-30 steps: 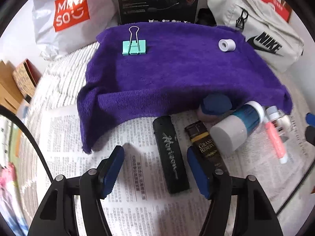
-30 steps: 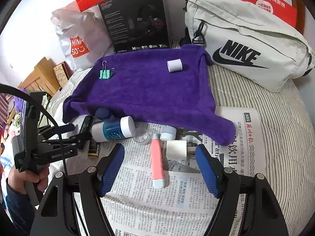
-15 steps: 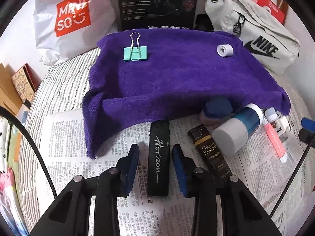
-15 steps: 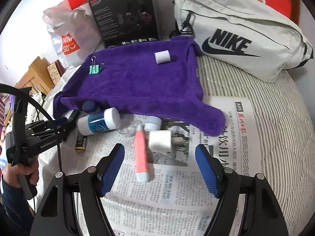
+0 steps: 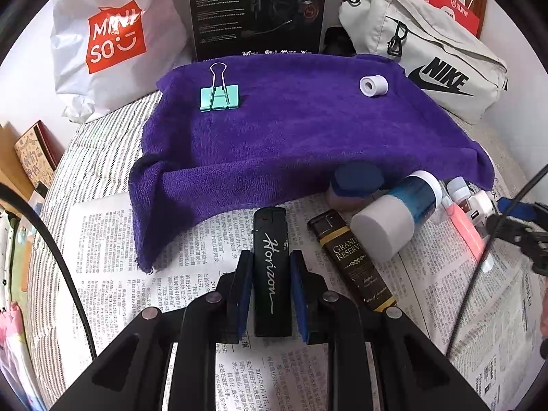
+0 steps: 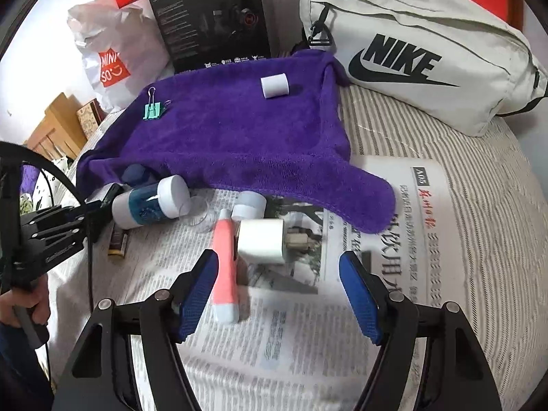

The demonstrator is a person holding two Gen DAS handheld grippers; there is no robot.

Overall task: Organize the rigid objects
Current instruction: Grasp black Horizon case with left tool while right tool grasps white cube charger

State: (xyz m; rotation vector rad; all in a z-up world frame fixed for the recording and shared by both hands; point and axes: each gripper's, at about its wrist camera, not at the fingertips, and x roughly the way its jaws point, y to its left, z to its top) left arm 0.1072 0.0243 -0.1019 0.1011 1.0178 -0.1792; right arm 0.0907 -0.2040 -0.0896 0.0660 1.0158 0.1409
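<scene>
My left gripper [image 5: 271,267] is shut on a black "Horizon" lighter [image 5: 272,274] that lies on the newspaper [image 5: 109,274]. A second dark lighter [image 5: 352,262] and a blue-and-white bottle [image 5: 397,215] lie to its right. A purple towel [image 5: 291,130] behind holds a green binder clip [image 5: 219,97] and a white roll [image 5: 373,85]. My right gripper [image 6: 279,281] is open over the newspaper; a pink pen [image 6: 226,270] lies by its left finger, and a white charger plug [image 6: 263,241] lies just ahead between the fingers.
A Nike bag [image 6: 421,48], a black box [image 6: 212,17] and a Miniso bag [image 5: 106,37] stand behind the towel. A small white cap [image 6: 248,205] and a blue-lidded jar [image 5: 356,181] lie at the towel's front edge. Striped bedding [image 6: 479,185] surrounds the newspaper.
My left gripper closed from wide open onto the black lighter. My right gripper moved forward and down toward the pink pen and white plug, staying open.
</scene>
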